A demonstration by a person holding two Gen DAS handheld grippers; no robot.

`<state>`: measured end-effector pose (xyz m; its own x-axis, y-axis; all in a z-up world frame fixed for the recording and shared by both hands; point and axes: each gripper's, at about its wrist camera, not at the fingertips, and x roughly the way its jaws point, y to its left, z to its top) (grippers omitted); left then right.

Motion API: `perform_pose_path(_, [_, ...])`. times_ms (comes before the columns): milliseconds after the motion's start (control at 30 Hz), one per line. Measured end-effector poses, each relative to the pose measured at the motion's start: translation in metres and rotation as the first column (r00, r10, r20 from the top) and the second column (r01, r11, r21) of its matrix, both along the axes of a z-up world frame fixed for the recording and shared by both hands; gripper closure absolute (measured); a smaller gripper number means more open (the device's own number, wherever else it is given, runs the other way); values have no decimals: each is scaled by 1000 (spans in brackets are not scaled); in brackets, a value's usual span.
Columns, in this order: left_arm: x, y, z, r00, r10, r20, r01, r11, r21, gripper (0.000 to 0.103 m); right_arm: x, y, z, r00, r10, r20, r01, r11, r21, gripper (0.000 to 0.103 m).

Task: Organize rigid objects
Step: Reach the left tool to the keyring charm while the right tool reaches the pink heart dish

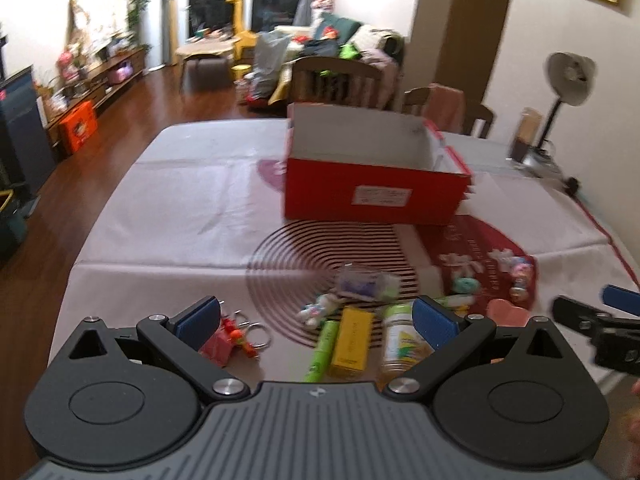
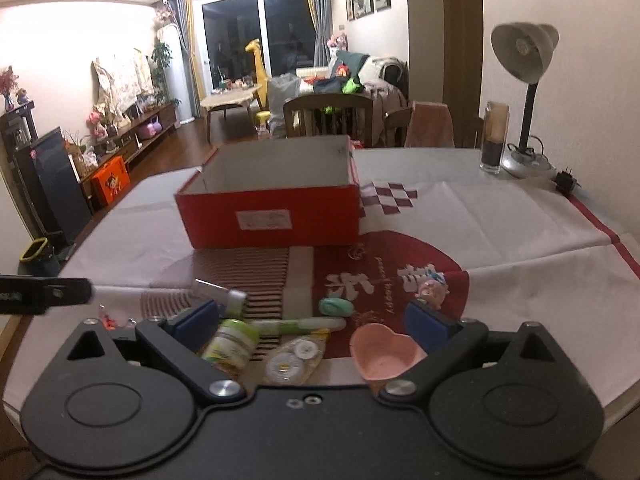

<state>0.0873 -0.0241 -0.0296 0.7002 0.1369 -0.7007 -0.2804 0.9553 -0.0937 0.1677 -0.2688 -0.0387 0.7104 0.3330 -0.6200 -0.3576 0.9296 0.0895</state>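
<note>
Both tools hang over the cloth-covered worktop [image 2: 480,208], spread wide and holding nothing: the left tool [image 1: 316,316] above a yellow rectangular carton [image 1: 352,338], the right tool [image 2: 316,320] above a pink heart-shaped dish [image 2: 386,354]. The open red cardboard box [image 2: 272,216] stands farther back.

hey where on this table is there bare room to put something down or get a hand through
Bare cloth lies left of the red box, toward the table's left edge, and right of it, up to the lamp and glass jar. The strip between the box and the clutter is narrow. It is crowded near both grippers: the pink heart dish, yellow box and bottle.
</note>
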Motion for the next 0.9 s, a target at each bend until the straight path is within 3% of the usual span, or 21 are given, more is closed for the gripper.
perform_pose_path(367, [3,38,-56,984,142,-105,-146,989,-26,0,26,-20,-33,998,22,-64,-27,997,-73,6])
perform_pose_path(600, [9,58,-85,973,181,-143,-184,983,-9,0,38,-24,-49,995,19,-95,-30,993,-118,9])
perform_pose_path(900, [20,47,-102,973,137,-183,-137,990,14,1,49,-28,-66,992,-1,-122,-20,986,-165,14])
